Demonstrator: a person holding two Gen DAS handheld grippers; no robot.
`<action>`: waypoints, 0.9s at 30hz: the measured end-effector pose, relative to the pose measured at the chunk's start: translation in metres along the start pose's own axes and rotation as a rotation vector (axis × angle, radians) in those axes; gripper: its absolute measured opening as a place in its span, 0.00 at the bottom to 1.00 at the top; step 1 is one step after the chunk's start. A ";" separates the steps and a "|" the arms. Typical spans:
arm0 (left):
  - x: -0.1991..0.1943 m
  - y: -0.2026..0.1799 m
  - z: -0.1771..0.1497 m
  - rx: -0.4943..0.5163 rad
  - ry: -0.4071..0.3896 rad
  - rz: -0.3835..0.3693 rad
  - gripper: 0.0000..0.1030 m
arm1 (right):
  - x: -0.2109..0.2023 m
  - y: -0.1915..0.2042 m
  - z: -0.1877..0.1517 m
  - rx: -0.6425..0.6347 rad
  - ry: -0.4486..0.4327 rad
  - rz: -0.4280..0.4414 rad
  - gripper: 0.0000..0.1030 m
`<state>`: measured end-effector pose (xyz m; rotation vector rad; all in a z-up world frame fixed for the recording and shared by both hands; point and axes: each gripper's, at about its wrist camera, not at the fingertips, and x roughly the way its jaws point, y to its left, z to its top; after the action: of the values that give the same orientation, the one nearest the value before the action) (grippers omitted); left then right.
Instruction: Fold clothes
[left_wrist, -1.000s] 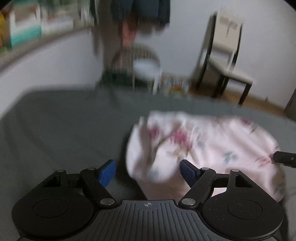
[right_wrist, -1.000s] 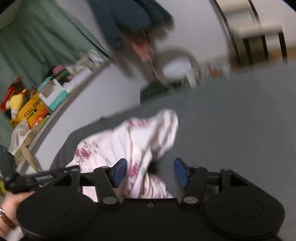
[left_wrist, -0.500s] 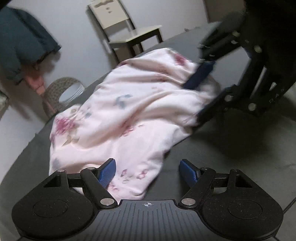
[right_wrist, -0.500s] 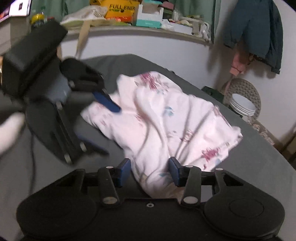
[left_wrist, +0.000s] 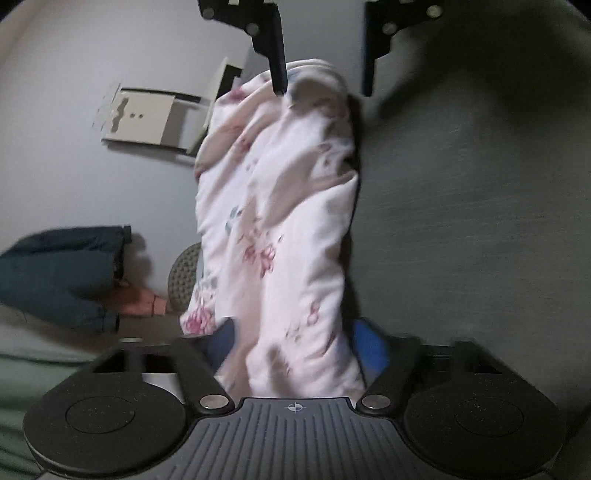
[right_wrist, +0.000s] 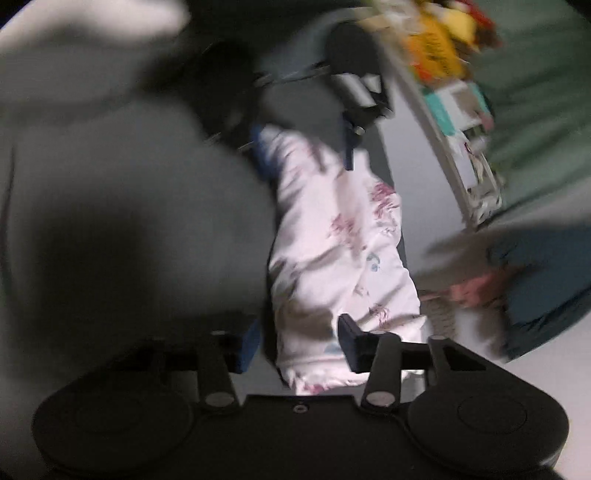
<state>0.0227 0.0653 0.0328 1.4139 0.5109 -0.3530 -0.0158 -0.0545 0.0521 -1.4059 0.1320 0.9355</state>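
A pink floral garment (left_wrist: 280, 221) lies bunched in a long strip on the grey bed (left_wrist: 480, 221), stretched between both grippers. Both views are rolled sideways and blurred. In the left wrist view my left gripper (left_wrist: 295, 345) straddles the near end, its blue pads (left_wrist: 369, 347) wide apart with cloth filling the gap. My right gripper (left_wrist: 323, 81) faces it at the far end, fingers either side of the cloth. In the right wrist view the garment (right_wrist: 332, 251) passes between the right gripper's (right_wrist: 299, 341) parted pads, and the left gripper (right_wrist: 303, 147) sits at the other end.
A pale chair (left_wrist: 147, 122) stands by the wall, with a dark blue jacket (left_wrist: 62, 273) and a woven basket (left_wrist: 184, 280) nearby. A cluttered shelf with boxes (right_wrist: 443, 66) and a green curtain (right_wrist: 546, 129) run along the bed's other side.
Both grippers have rolled onto their sides and closed in on opposite ends of the garment. The cloth is now drawn into a narrower strip between them. Jaw gaps look about the same as half a second ago.
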 end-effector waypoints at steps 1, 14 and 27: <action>0.003 -0.002 0.002 0.009 0.016 0.004 0.40 | 0.003 0.005 0.001 -0.021 0.024 -0.019 0.40; -0.021 -0.016 -0.027 0.071 -0.030 0.015 0.05 | -0.002 0.006 0.012 0.009 0.028 -0.048 0.11; -0.046 0.001 -0.034 -0.235 0.014 -0.057 0.72 | -0.031 -0.008 0.004 0.296 -0.016 0.049 0.61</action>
<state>-0.0196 0.0963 0.0555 1.1766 0.5853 -0.3180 -0.0328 -0.0644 0.0772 -1.1257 0.2822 0.9258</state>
